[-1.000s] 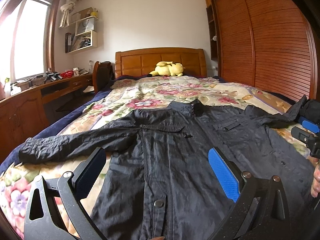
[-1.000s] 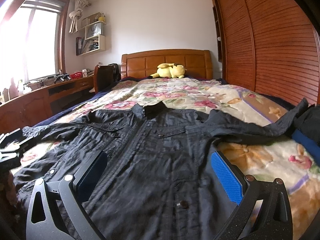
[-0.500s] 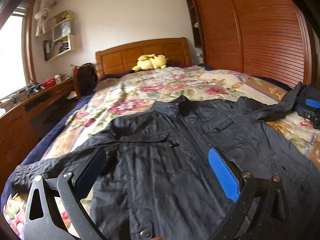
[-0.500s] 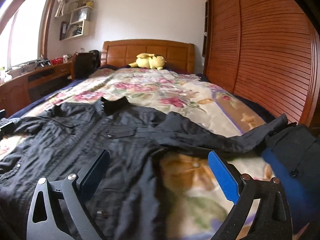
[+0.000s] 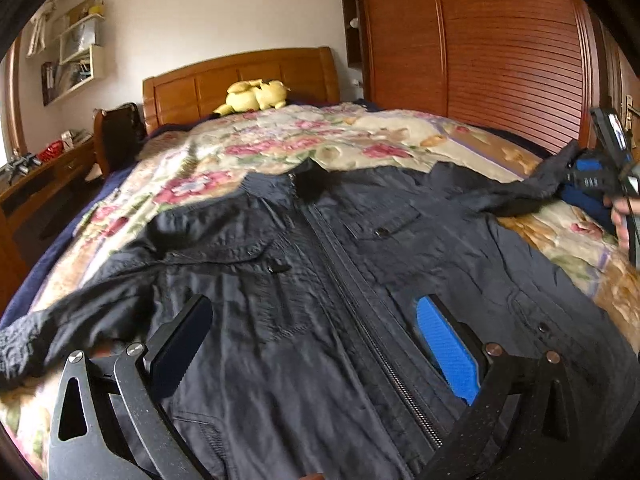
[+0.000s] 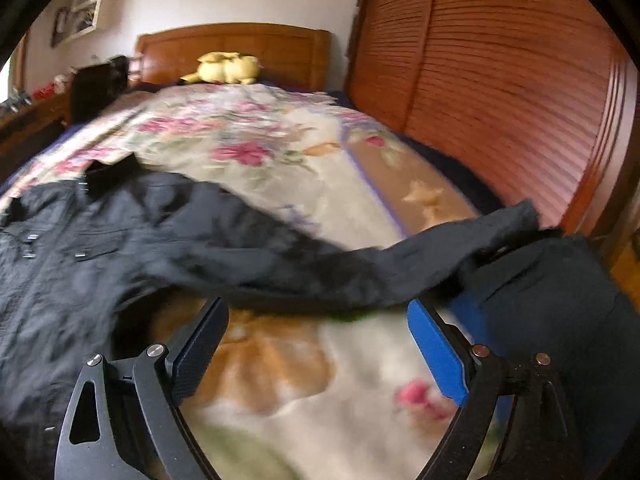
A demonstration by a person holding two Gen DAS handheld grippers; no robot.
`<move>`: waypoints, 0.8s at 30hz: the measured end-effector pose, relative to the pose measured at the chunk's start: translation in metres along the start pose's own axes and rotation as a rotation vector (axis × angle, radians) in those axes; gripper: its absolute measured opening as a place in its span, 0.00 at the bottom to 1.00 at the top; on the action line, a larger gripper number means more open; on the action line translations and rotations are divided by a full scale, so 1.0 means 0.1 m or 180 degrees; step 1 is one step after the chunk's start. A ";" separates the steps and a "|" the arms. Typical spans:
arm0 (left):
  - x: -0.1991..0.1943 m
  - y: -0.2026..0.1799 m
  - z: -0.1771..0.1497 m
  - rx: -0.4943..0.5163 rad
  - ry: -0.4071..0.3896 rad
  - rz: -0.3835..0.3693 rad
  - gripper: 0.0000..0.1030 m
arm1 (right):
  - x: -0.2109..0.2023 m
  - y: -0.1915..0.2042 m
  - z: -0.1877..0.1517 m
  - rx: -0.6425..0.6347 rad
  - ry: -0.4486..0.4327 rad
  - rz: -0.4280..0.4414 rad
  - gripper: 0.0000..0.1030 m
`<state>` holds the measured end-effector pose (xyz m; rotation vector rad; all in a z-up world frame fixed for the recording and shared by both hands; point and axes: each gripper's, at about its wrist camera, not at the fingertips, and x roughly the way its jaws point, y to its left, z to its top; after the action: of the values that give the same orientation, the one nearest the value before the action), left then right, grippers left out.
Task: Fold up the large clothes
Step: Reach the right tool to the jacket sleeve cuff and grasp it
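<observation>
Overall, a black jacket (image 5: 320,280) is seen spread front-up on a floral bedspread (image 5: 280,136), zip running between the jaws of the left gripper (image 5: 316,344).

Left wrist view: jaws are held wide apart, nothing pinched. The dark pad is left of the zip, above the jacket's left panel; the blue pad (image 5: 448,352) is right of it, above the other panel. Beyond the left jaw one sleeve (image 5: 60,320) trails out toward the bed edge. Beyond the right jaw the other sleeve runs to the far right, where the right gripper (image 5: 600,176) is glimpsed.

Right wrist view, blurred: the right gripper (image 6: 316,340) is also spread; its jaws have just been closing slightly, with bare bedspread between them and no cloth gripped. The sleeve (image 6: 320,264) is laid across just ahead of both fingertips, the body of the jacket (image 6: 60,260) to the left of the left jaw. Dark blue clothing (image 6: 560,300) is piled beside the right jaw, the sleeve's cuff resting on it.

Farther off: a yellow plush toy (image 6: 224,68) by the headboard (image 6: 240,48), slatted wardrobe doors (image 6: 500,80) to the right.
</observation>
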<state>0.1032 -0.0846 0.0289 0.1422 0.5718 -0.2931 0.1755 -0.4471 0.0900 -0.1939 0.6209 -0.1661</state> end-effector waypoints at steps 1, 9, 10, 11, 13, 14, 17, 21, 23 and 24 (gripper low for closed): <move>0.03 -0.01 -0.01 -0.0001 0.0033 -0.0024 0.99 | 0.00 -0.04 0.07 0.0003 -0.0005 -0.0057 0.89; 0.06 -0.08 -0.01 0.0051 0.0093 -0.0105 0.99 | -0.03 -0.50 0.56 0.0085 0.0147 -0.0425 0.89; 0.05 -0.08 -0.02 0.0052 0.0101 -0.0105 0.99 | -0.02 -0.56 0.61 0.0150 0.0210 -0.0417 0.89; 0.06 -0.08 -0.02 0.0057 0.0107 -0.0101 0.99 | 0.03 -0.64 0.62 0.0204 0.0251 -0.0406 0.89; 0.07 -0.09 -0.03 0.0061 0.0120 -0.0101 0.99 | 0.11 -0.73 0.67 0.0297 0.0372 -0.0437 0.89; 0.08 -0.09 -0.04 0.0067 0.0128 -0.0101 0.99 | 0.14 -0.75 0.69 0.0303 0.0435 -0.0500 0.89; 0.07 -0.09 -0.05 0.0063 0.0132 -0.0107 0.99 | 0.26 -0.84 0.72 0.0345 0.0564 -0.0564 0.89; 0.09 -0.10 -0.06 0.0062 0.0161 -0.0139 0.99 | 0.48 -0.87 0.74 0.0436 0.0844 -0.0595 0.88; 0.11 -0.11 -0.05 0.0080 0.0180 -0.0141 0.99 | 0.56 -0.82 0.70 0.0461 0.0972 -0.0597 0.72; 0.11 -0.11 -0.05 0.0087 0.0184 -0.0137 0.99 | 0.59 -0.81 0.68 0.0457 0.1015 -0.0603 0.56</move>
<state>0.1062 -0.0962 0.0183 0.1654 0.6290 -0.3396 0.2551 -0.5291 0.1298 -0.0869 0.9045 -0.4288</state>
